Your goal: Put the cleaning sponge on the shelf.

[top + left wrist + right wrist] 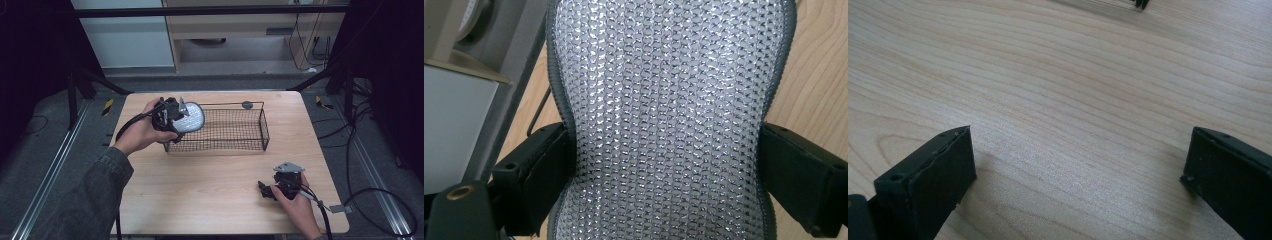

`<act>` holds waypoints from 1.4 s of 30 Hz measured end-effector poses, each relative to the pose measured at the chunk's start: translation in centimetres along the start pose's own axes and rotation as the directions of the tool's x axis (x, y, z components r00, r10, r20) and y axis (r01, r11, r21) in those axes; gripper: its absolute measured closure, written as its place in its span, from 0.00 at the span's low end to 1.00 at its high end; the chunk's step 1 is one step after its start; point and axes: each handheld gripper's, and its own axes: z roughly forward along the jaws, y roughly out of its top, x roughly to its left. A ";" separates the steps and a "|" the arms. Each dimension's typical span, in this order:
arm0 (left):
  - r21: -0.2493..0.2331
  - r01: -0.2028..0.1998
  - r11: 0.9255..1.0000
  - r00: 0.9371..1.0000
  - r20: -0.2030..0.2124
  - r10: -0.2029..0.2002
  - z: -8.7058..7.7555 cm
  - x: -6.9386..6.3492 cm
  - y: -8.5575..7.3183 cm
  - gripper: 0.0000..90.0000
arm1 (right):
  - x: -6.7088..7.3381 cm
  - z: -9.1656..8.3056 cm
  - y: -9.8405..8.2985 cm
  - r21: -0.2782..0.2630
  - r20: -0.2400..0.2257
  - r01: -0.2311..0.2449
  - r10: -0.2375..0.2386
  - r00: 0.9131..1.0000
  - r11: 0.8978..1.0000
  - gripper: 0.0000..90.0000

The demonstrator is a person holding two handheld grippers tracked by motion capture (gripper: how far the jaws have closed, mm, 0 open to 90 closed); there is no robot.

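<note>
Basket (235, 127) of black wire is sitting on the wooden surface (210, 185) in the high view, and the left gripper (172, 116) is holding a silvery mesh pad (190, 118) over its left end. The right gripper (270, 191) is resting near the front right corner, well apart.

Jaws in the left gripper view are pinching the mesh pad (664, 125) at its narrow waist.

Jaws in the right gripper view are standing wide apart over bare wood, holding nothing.

Placing looks to be the step; next calls for lowering the pad inside and letting go.
</note>
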 end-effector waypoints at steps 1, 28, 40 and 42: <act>-0.005 0.000 1.000 1.000 -0.002 0.000 0.0 0.0 0.1 0.10 | 0.0 0.0 0.0 0.000 -0.001 0.001 -0.001 1.000 1.000 0.00; -0.009 -0.082 0.997 0.995 -0.064 0.082 1.4 0.4 2.4 0.10 | 0.0 0.0 0.0 0.000 -0.001 0.001 -0.001 1.000 1.000 0.00; -0.013 -0.096 0.995 0.994 -0.055 0.095 2.7 0.8 2.0 0.10 | 0.0 0.1 0.1 0.000 -0.001 0.000 0.000 1.000 1.000 0.00; -0.014 -0.098 0.995 0.994 -0.052 0.097 2.9 0.9 2.0 0.10 | 0.0 0.0 0.1 0.001 0.001 0.000 0.000 1.000 1.000 0.00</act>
